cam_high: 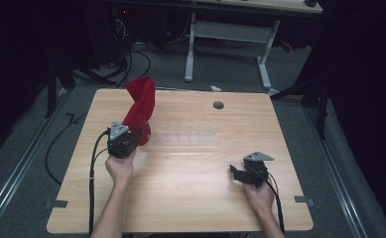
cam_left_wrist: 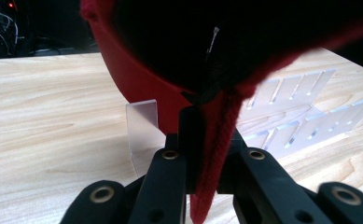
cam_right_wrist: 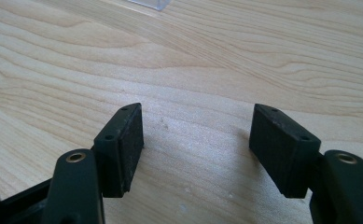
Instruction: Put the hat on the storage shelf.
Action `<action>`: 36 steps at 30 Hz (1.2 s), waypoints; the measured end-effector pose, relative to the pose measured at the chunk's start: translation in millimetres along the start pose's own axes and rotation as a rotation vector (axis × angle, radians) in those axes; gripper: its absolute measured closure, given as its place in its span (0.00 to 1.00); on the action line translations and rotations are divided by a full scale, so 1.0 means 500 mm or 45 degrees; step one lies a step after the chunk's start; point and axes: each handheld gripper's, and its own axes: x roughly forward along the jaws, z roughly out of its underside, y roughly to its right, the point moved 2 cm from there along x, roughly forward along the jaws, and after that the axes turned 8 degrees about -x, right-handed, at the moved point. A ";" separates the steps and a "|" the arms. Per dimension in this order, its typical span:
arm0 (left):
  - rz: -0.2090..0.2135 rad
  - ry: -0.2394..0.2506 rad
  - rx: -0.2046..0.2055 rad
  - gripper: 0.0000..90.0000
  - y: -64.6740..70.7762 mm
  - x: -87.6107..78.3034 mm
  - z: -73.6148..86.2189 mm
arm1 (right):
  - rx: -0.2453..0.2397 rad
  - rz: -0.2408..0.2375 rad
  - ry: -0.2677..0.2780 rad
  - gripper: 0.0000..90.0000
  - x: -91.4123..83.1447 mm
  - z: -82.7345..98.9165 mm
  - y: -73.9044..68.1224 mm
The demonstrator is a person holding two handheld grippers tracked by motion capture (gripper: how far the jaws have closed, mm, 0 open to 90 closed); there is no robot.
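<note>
Wooden desk (cam_high: 190, 168): your left gripper (cam_high: 131, 136) clamps red cloth (cam_high: 141, 106) near left edge; right gripper (cam_high: 240, 173) released, empty, near right edge

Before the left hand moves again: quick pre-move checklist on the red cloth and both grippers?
1. Left gripper grip on the red cloth: jaws closed on a fold of it. Ok.
2. Cloth off the table: held up, standing above the gripper; whether its lower end touches the wood, cannot tell.
3. Clear slotted plastic rack near the cloth: lies flat on the table right beside it, one clear tab upright under the cloth. Snag risk, not ok.
4. Right gripper: jaws open, nothing between them, bare wood below. Ok.
5. Space between the hands: right gripper sits far from the cloth. Ok.
</note>
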 end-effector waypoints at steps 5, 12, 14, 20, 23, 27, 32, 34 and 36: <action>-0.001 -0.035 -0.009 0.91 0.001 -0.004 0.001 | 0.000 0.000 0.000 0.39 0.000 0.000 0.000; -0.011 -0.054 -0.007 0.67 0.006 -0.012 -0.001 | 0.000 0.000 0.000 0.39 0.000 0.000 0.000; -0.013 -0.053 -0.007 0.58 0.008 -0.016 -0.004 | 0.000 0.001 0.000 0.39 0.000 0.000 0.000; -0.021 -0.087 0.006 0.46 0.012 -0.027 -0.005 | -0.001 0.001 0.001 0.39 0.000 0.000 0.000; -0.022 -0.107 0.017 0.42 0.015 -0.035 -0.006 | -0.001 0.001 0.001 0.39 0.000 0.000 0.000; -0.022 -0.113 0.032 0.39 0.021 -0.045 -0.009 | -0.001 0.000 0.001 0.39 0.000 0.000 0.000; -0.058 -0.135 0.066 0.37 0.018 -0.060 -0.014 | 0.000 0.001 0.001 0.39 0.000 0.000 0.000; -0.044 -0.122 0.050 0.37 0.020 -0.071 -0.018 | 0.000 0.001 0.001 0.39 0.000 0.000 0.000; -0.039 -0.119 0.046 0.37 0.020 -0.080 -0.019 | 0.001 0.000 0.000 0.39 0.000 0.000 0.000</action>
